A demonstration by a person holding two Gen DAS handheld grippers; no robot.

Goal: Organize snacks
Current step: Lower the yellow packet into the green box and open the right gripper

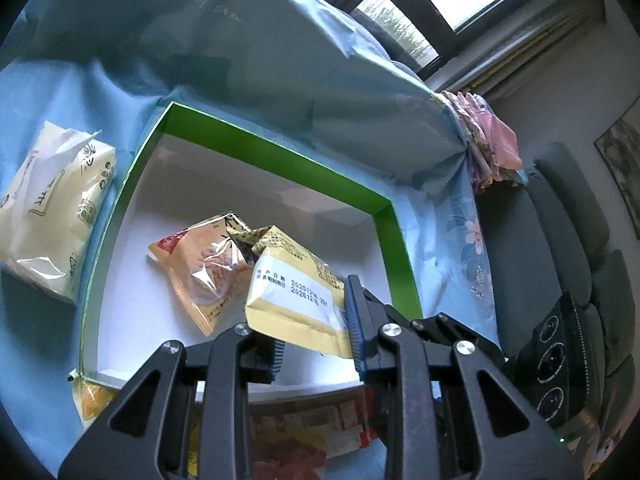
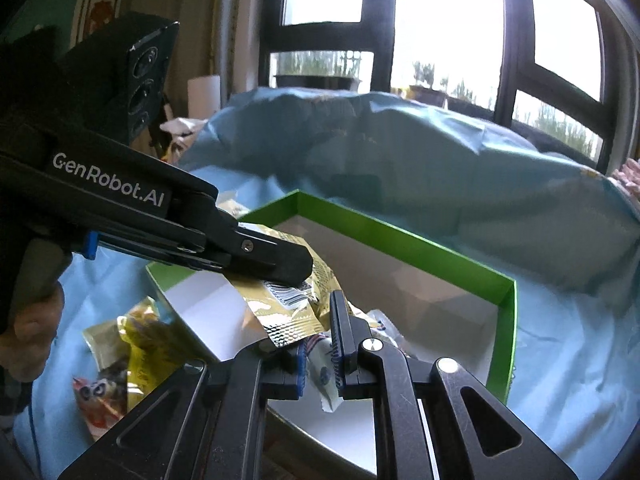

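A green-rimmed box (image 1: pixel 280 152) with a white inside lies on a blue cloth. An orange snack packet (image 1: pixel 200 272) and a dark one lie in it. My left gripper (image 1: pixel 316 338) is shut on a yellow snack packet (image 1: pixel 296 304) with a printed date, held over the box's near side. In the right wrist view the left gripper (image 2: pixel 296 276) reaches in from the left with that gold-yellow packet (image 2: pixel 288 308) over the box (image 2: pixel 404 240). My right gripper (image 2: pixel 320 364) is shut on a small white snack packet (image 2: pixel 322 376), just above the box's near edge.
A tissue pack (image 1: pixel 52 216) lies left of the box. Several loose snack packets (image 2: pixel 132 344) lie on the blue cloth (image 2: pixel 560 352) outside the box's left corner. A heaped blue bedcover (image 1: pixel 300 64) rises behind the box. A hand (image 2: pixel 32 332) grips the left handle.
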